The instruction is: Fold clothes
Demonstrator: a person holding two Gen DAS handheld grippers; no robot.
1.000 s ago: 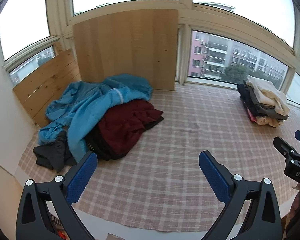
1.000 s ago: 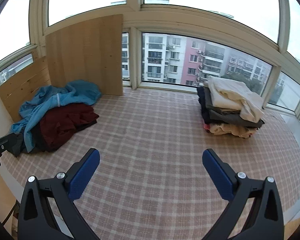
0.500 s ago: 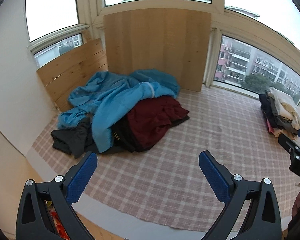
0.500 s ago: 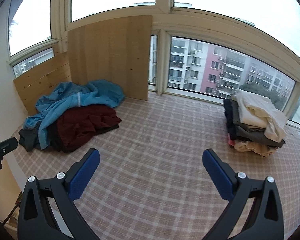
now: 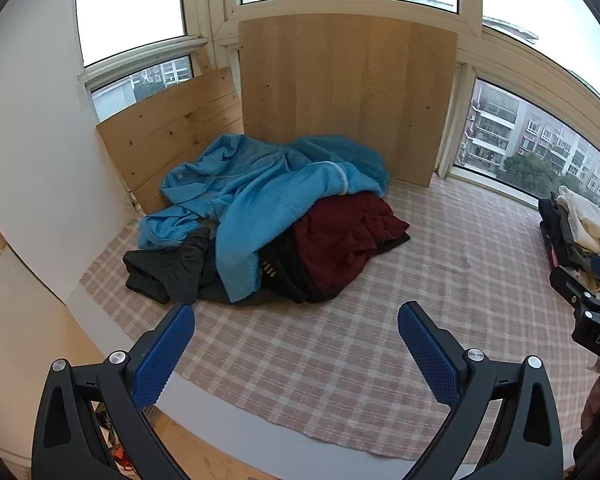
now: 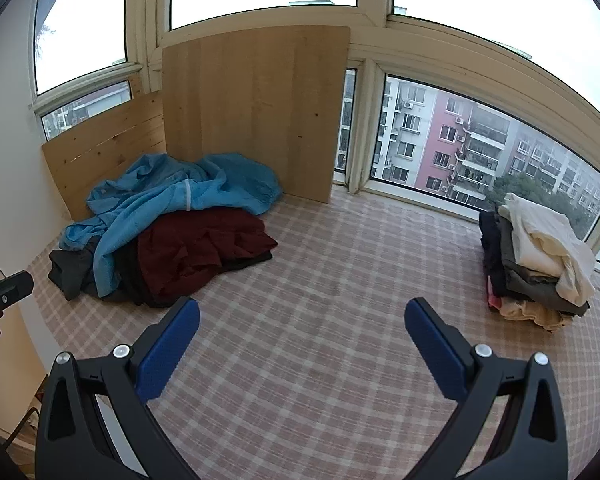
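Observation:
A heap of unfolded clothes lies at the left of the checked cloth (image 5: 440, 264): a blue garment (image 5: 260, 196) on top, a dark red one (image 5: 340, 236) beside it, a black one (image 5: 164, 268) underneath. The heap shows in the right wrist view too, with the blue garment (image 6: 172, 200) and the dark red one (image 6: 204, 248). A stack of folded clothes (image 6: 536, 264) sits at the right, also in the left wrist view (image 5: 576, 232). My left gripper (image 5: 296, 344) is open and empty, a little before the heap. My right gripper (image 6: 300, 340) is open and empty over the cloth.
Two wooden boards (image 5: 348, 96) (image 5: 172, 136) lean against the windows behind the heap. A white wall (image 5: 32, 160) stands at the left. The cloth's front edge (image 5: 260, 412) ends at a white ledge. The right gripper's tip shows in the left wrist view (image 5: 588, 304).
Both grippers have swung left toward the heap, which now looks larger and more central. Both stay open and empty.

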